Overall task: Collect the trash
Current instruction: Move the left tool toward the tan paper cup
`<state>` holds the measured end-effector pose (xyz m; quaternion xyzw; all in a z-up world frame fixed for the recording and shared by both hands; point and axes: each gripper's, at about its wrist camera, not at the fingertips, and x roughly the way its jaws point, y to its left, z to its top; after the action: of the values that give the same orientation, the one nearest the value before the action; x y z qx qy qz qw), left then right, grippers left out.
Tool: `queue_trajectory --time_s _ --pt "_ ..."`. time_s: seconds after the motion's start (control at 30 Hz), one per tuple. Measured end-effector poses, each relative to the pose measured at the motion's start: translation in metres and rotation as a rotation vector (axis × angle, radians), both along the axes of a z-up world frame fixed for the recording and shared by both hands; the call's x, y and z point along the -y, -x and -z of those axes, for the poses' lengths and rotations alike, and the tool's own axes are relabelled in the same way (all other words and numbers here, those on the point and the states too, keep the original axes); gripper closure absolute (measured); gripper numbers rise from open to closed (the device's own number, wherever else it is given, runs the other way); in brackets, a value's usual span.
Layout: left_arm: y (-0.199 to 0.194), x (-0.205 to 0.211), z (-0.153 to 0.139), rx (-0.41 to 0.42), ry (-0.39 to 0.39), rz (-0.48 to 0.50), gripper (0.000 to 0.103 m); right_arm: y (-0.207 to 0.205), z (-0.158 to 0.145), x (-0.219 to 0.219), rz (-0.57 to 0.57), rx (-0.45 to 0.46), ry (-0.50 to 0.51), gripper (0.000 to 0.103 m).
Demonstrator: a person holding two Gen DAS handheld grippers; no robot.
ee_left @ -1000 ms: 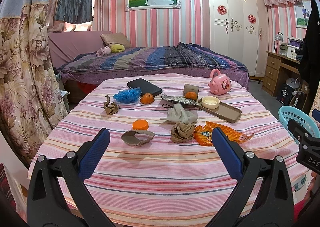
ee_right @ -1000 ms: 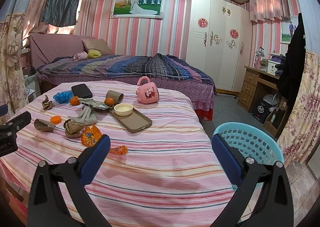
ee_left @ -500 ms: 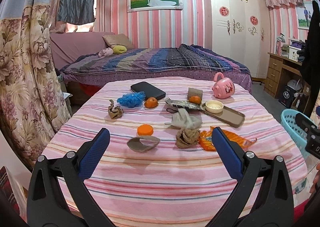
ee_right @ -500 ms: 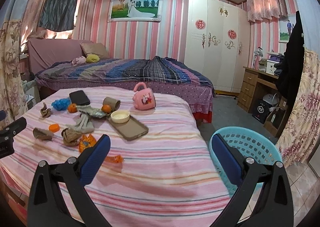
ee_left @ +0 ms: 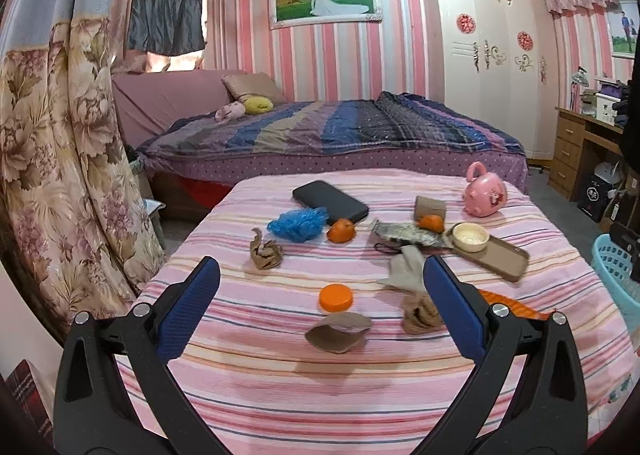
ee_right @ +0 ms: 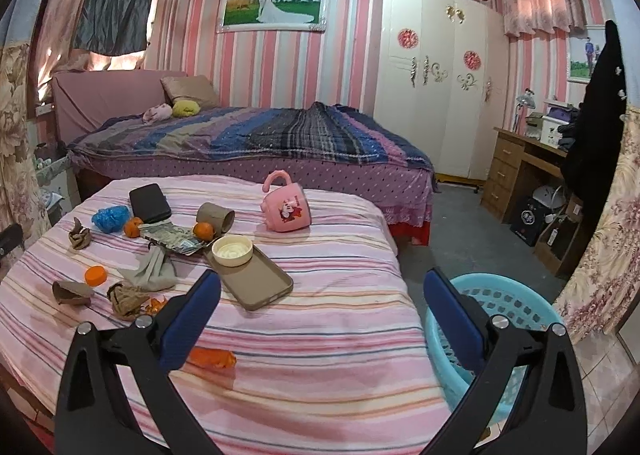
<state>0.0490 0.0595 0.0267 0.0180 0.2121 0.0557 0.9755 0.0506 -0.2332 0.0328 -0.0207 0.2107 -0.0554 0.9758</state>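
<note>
Trash lies on the pink striped table (ee_left: 320, 395): a brown paper scrap (ee_left: 338, 333), a crumpled brown wad (ee_left: 418, 315), an orange cap (ee_left: 336, 297), a twisted brown scrap (ee_left: 264, 253), a blue plastic wad (ee_left: 298, 223), a grey tissue (ee_left: 406, 271), a silver wrapper (ee_left: 408, 233) and an orange wrapper (ee_right: 212, 357). A blue laundry basket (ee_right: 508, 319) stands on the floor right of the table. My left gripper (ee_left: 320, 315) is open and empty, above the near table edge facing the brown scrap. My right gripper (ee_right: 320, 319) is open and empty, over the table's right side.
Also on the table are a black phone (ee_left: 330, 201), two oranges (ee_left: 342, 230), a cardboard tube (ee_right: 216, 217), a pink mug (ee_right: 286, 207) and a cream bowl (ee_right: 232, 249) on a brown tray (ee_right: 260, 283). A floral curtain (ee_left: 60, 175) hangs left. A bed (ee_left: 340, 139) lies behind.
Both grippers have drawn back and tilted upward, so the table and its trash sit lower and farther off. Both stay open and empty.
</note>
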Motion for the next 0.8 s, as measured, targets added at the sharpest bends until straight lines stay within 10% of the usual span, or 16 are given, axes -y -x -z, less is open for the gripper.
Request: queue_trajectory --time_s 0.8 --pt "-0.06 -0.01 0.084 -0.233 -0.025 0.009 0.005 -0.046 0.048 0.032 0.03 -0.151 -0.076 0.004"
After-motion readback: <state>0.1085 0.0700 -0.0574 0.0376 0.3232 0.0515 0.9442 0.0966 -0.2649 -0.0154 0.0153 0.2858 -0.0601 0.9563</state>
